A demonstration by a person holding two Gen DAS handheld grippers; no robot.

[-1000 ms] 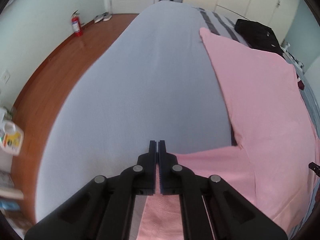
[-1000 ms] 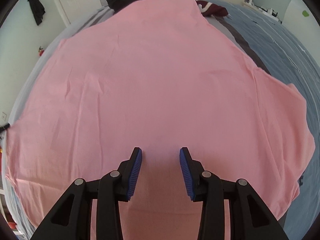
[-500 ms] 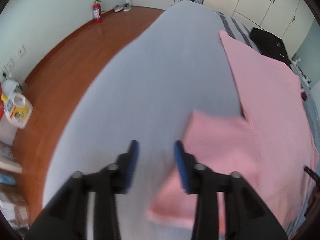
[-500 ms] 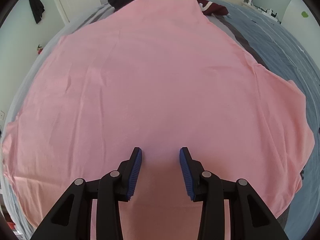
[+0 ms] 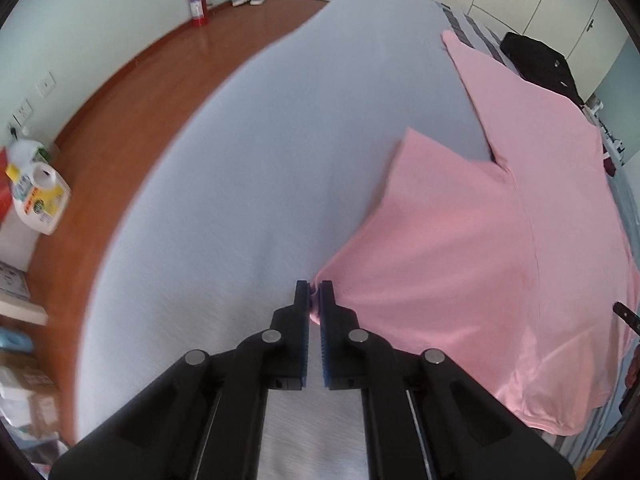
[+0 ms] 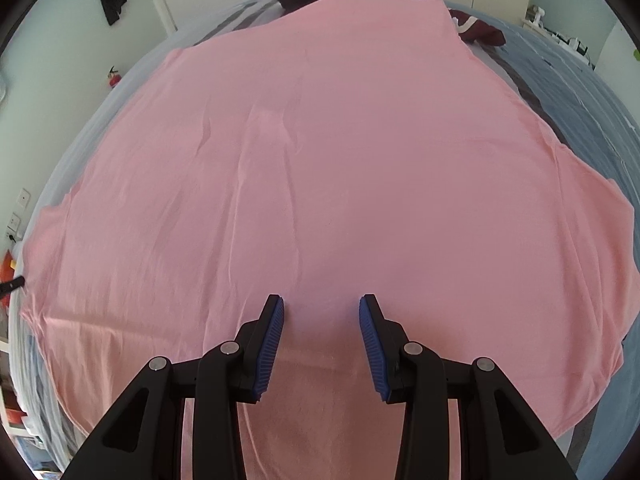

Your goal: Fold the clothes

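Pink shirt (image 6: 340, 168) is lying flat on the bed (image 5: 280, 140), no fold made yet. My left hand-held gripper (image 5: 314, 294) is pinching its sleeve at 6 o'clock; right hand-held gripper (image 6: 321, 312) is hovering part-open, empty.

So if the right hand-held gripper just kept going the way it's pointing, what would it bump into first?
Most likely the pink shirt spread flat on the bed. The right hand-held gripper hangs open and aims down at the cloth, with nothing else between. How far above it the gripper hangs is hard to judge.
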